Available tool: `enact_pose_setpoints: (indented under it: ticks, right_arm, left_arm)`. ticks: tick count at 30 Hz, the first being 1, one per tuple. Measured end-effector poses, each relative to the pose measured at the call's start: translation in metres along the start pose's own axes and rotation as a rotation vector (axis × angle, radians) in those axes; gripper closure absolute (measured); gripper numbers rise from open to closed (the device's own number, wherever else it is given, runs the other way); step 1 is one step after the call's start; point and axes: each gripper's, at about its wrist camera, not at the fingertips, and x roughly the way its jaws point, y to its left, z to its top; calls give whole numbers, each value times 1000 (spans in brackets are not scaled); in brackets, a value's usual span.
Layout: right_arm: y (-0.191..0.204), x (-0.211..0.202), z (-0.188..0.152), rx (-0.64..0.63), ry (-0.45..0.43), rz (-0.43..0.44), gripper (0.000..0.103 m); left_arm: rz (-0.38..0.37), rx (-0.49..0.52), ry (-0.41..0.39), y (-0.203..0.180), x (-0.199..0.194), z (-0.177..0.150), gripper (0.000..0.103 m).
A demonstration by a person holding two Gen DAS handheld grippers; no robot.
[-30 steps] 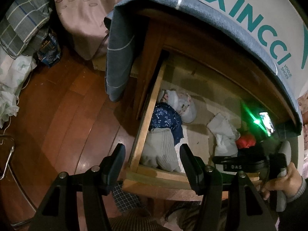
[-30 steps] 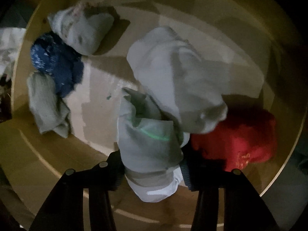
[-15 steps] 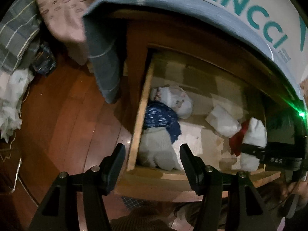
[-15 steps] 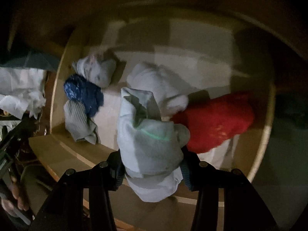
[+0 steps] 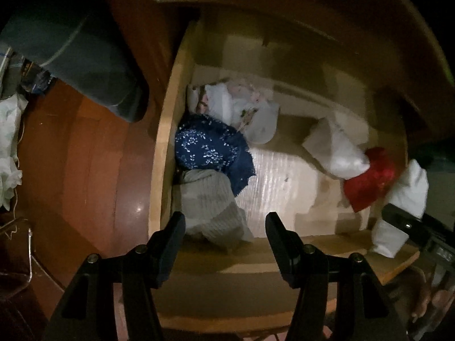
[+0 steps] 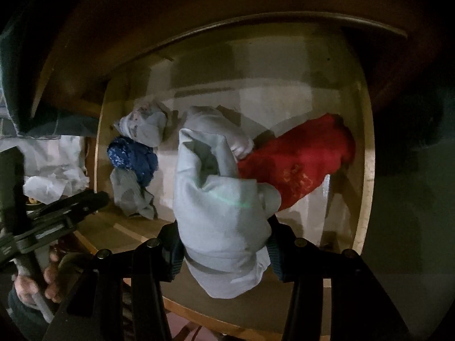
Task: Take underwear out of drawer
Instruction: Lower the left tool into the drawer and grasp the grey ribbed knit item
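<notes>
The wooden drawer (image 5: 162,156) stands pulled out with several rolled pieces of underwear in it. My left gripper (image 5: 226,227) hangs open, pointing down over the drawer's left front corner, just above a grey ribbed piece (image 5: 210,207). Behind that lie a navy floral piece (image 5: 210,147) and a white floral piece (image 5: 247,113). My right gripper (image 6: 224,244) is shut on a pale grey-white piece (image 6: 221,213), held above the drawer floor near the front right. A red piece (image 6: 301,164) and a white piece (image 6: 216,125) lie under and behind it.
The cabinet top overhangs the drawer's back. A dark blanket (image 5: 85,65) hangs down the cabinet's left side over the wooden floor (image 5: 85,170). White cloth (image 5: 8,147) lies at the far left. A person's hand (image 6: 37,281) grips the left tool's handle.
My left gripper has moved in lower over the drawer's left side. My right gripper has risen from the drawer floor with the pale piece in it.
</notes>
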Motion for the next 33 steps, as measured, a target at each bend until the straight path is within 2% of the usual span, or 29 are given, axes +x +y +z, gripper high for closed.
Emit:
enact_pose_setpoints:
  ticks: [7,15,19,22,24,26,28,33]
  right_arm:
    - [-3,3,0,14,-4,18,57]
    - [-3,3,-1,7,10,27,56]
    - [-4,5,0,8,18,33,56]
    - [-5,6,1,13,17,34,56]
    - [-6,7,1,17,22,37,56]
    - [-6,8,1,17,26,43,56]
    - [-6,7,1,19,25,41,56]
    - [-7,7,1,21,27,46,56]
  left_arm:
    - [-5,-49,116,3,31,12,43]
    - [55,-47,183,-3,50,25,42]
    - [68,-67,205,-6,56,32,36]
    - [70,-22,206,-18,59,31,32]
    - [35,8,216,-24,58,28,32]
    - [-35,13,228,-29,57,26,32]
    - [-61,10,231,-33,56,27,32]
    - [-54,-30,204,-23,47,28,30]
